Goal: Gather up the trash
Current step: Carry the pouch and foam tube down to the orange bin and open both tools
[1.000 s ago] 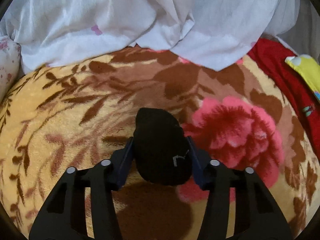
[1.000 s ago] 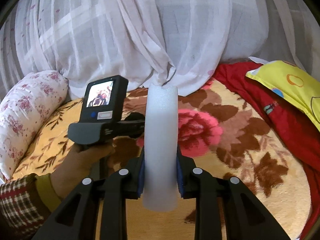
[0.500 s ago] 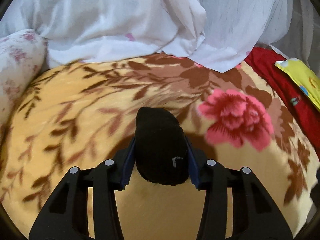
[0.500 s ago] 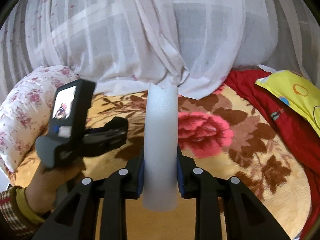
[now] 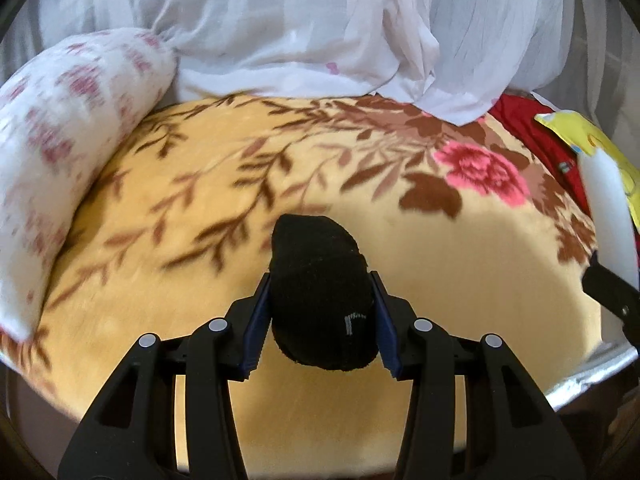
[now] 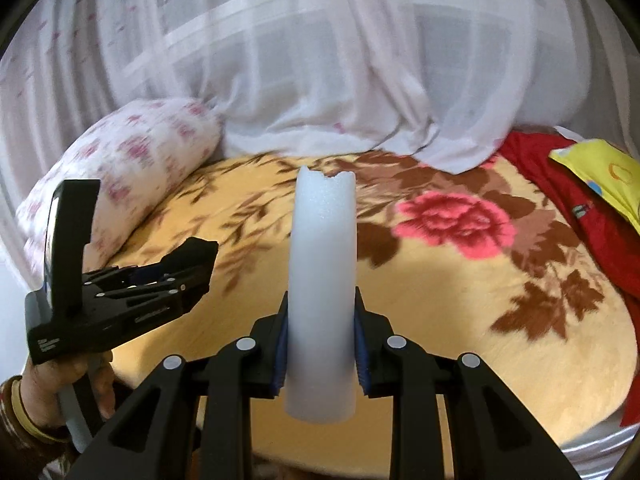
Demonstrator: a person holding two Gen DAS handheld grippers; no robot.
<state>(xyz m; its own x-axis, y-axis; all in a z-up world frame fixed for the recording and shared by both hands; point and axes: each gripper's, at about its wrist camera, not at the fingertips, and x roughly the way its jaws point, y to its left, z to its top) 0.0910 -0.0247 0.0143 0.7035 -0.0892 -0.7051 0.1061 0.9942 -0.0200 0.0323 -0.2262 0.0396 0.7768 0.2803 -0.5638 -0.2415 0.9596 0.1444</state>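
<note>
Left wrist: black sock (image 5: pixel 320 292) clamped between left tool (image 5: pixel 320 320) pads; right tool (image 6: pixel 322 344) gripping foam tube (image 6: pixel 323 292).

Both wrist views above blanket (image 5: pixel 248 184)

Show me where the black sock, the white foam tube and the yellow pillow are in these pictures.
black sock (image 5: pixel 320 292): left wrist view, middle of the bundle between the fingers.
white foam tube (image 6: pixel 323 280): right wrist view, mid-length of its front.
yellow pillow (image 6: pixel 600 168): right wrist view, its upper face.
</note>
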